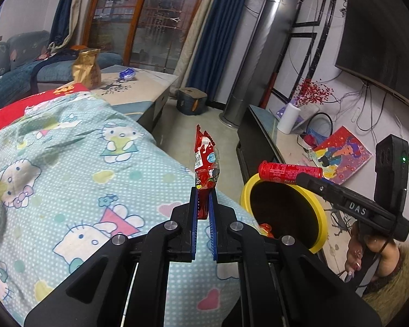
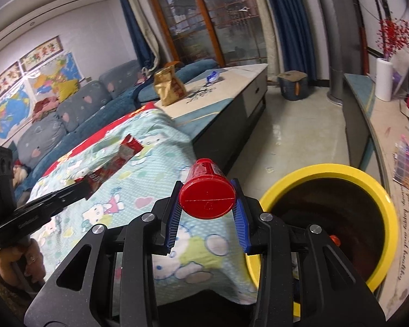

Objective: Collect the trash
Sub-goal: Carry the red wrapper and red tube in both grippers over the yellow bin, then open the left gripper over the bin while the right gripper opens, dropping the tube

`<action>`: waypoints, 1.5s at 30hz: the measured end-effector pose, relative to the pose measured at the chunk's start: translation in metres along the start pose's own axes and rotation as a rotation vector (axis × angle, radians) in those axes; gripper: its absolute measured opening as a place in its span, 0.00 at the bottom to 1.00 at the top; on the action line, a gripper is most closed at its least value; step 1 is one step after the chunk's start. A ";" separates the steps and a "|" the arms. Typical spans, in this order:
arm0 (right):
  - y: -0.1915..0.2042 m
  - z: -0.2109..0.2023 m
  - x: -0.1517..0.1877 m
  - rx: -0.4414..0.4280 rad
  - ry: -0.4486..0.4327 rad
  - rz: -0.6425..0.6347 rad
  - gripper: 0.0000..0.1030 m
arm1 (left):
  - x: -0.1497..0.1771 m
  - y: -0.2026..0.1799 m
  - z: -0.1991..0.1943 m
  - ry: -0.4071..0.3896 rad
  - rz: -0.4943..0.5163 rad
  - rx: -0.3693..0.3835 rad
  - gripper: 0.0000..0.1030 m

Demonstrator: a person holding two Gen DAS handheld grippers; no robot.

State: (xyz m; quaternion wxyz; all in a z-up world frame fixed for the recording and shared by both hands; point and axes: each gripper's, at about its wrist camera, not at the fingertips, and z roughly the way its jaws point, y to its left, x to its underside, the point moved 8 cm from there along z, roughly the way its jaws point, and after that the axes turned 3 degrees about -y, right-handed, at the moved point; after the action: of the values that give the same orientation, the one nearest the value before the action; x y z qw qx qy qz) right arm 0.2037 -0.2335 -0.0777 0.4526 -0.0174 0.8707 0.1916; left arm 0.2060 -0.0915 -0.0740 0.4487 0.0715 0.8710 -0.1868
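Holding two bits of trash at once, I have my left gripper [image 1: 203, 212] pinched tight on a red snack wrapper [image 1: 204, 163], which stands upright out of the pads toward twelve o'clock. It looks feather-light, crinkly and limp; the grip sits at its bottom end, so the top could flop or catch air. A hold nearer the middle would be steadier, but the film should not slip from the ribbed blue pads.

My right gripper [image 2: 207, 204] is clamped across a red plastic tube [image 2: 207, 188], pads [image 2: 174, 218] on either side of its round body, cap end facing the camera. It seems stiff, light and smooth, so it could roll or squirt out if I squeeze unevenly; gripping across the middle, as now, looks right.

The yellow-rimmed bin [image 2: 324, 173] stands at about three o'clock from the right gripper, beside the Hello Kitty blanket [image 1: 68, 163]. In the left view the tube hangs over the bin's far rim, while the wrapper is over the blanket, at nine o'clock from the bin.
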 end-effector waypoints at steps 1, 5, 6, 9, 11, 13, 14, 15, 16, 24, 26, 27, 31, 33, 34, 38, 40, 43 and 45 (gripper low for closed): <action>-0.005 -0.002 -0.001 0.008 -0.004 0.005 0.27 | 0.000 -0.002 0.000 0.001 0.006 0.004 0.07; -0.023 -0.010 -0.001 0.039 -0.013 0.020 0.27 | 0.001 -0.014 0.002 0.008 0.027 0.017 0.07; -0.027 -0.012 -0.001 0.049 -0.015 0.025 0.27 | 0.002 -0.018 0.003 0.010 0.033 0.023 0.07; -0.041 -0.017 0.000 0.075 -0.018 0.035 0.27 | 0.003 -0.027 0.005 0.015 0.050 0.034 0.07; -0.051 -0.020 0.001 0.094 -0.019 0.041 0.27 | 0.005 -0.034 0.007 0.020 0.064 0.044 0.07; -0.060 -0.022 0.001 0.110 -0.020 0.052 0.27 | 0.007 -0.041 0.009 0.025 0.076 0.054 0.07; -0.063 -0.023 0.002 0.115 -0.021 0.055 0.27 | 0.008 -0.044 0.011 0.027 0.081 0.058 0.07; -0.067 -0.024 0.001 0.125 -0.023 0.059 0.27 | 0.009 -0.047 0.012 0.029 0.087 0.062 0.07; -0.072 -0.026 0.001 0.134 -0.025 0.061 0.27 | 0.010 -0.050 0.013 0.031 0.091 0.066 0.07; -0.107 -0.031 0.007 0.198 -0.022 0.094 0.27 | 0.017 -0.077 0.022 0.054 0.136 0.102 0.07; -0.114 -0.032 0.008 0.209 -0.020 0.103 0.27 | 0.019 -0.082 0.025 0.059 0.145 0.109 0.07; -0.116 -0.032 0.009 0.211 -0.018 0.107 0.27 | 0.020 -0.085 0.026 0.061 0.148 0.111 0.07; -0.124 -0.033 0.010 0.221 -0.015 0.118 0.27 | 0.025 -0.095 0.032 0.075 0.166 0.126 0.07; -0.129 -0.033 0.011 0.227 -0.013 0.125 0.27 | 0.027 -0.101 0.035 0.081 0.175 0.131 0.07; -0.131 -0.034 0.011 0.229 -0.012 0.129 0.27 | 0.028 -0.104 0.037 0.085 0.182 0.135 0.07; -0.140 -0.034 0.013 0.245 -0.008 0.148 0.27 | 0.033 -0.115 0.043 0.098 0.198 0.149 0.07; -0.145 -0.035 0.014 0.251 -0.005 0.161 0.27 | 0.036 -0.120 0.048 0.106 0.205 0.157 0.07; -0.151 -0.036 0.016 0.261 -0.003 0.176 0.27 | 0.041 -0.128 0.056 0.124 0.209 0.172 0.07; -0.156 -0.037 0.017 0.269 -0.003 0.187 0.27 | 0.045 -0.134 0.061 0.136 0.216 0.180 0.07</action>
State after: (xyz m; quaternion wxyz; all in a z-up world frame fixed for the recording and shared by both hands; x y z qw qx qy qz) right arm 0.1963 -0.3887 -0.1216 0.4324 0.1248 0.8857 0.1144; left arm 0.1866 -0.2404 -0.1082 0.3979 0.2172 0.8663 -0.2096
